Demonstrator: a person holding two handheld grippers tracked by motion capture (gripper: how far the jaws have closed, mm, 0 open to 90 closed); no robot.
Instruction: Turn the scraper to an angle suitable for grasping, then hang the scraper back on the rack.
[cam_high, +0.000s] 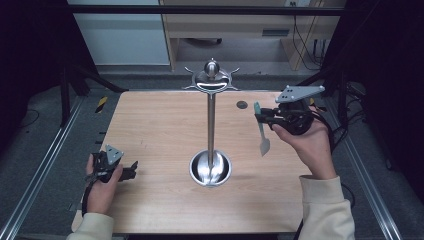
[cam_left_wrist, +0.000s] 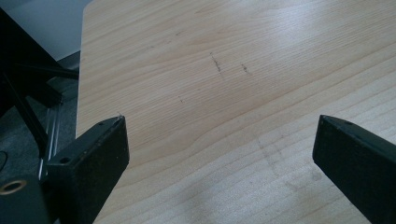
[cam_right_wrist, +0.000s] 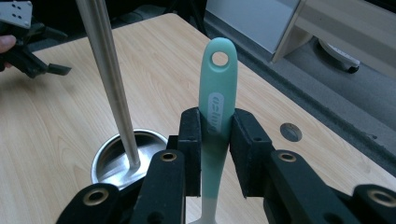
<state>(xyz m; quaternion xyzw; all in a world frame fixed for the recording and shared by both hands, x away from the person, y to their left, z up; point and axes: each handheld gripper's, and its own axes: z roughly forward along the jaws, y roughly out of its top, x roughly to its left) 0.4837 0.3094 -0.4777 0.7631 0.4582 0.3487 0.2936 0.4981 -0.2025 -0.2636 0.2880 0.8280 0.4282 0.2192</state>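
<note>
**Mint-green utensil lifted, hook stand next**

Mint-green utensil (cam_right_wrist: 217, 112) hangs clamped by its handle in the right hand-held gripper (cam_high: 263, 118), blade end down, above the bench (cam_high: 160, 125) to the right of the steel stand (cam_high: 211, 120). Handle hole points up in the right gripper view. Left hand-held gripper (cam_high: 131, 171) rests at the near-left bench corner, jaws wide apart, nothing between them. Judged step: carrying the utensil to hang. Next move calls for raising it to the top hooks (cam_high: 212, 80) and threading the hole over one prong.
</note>
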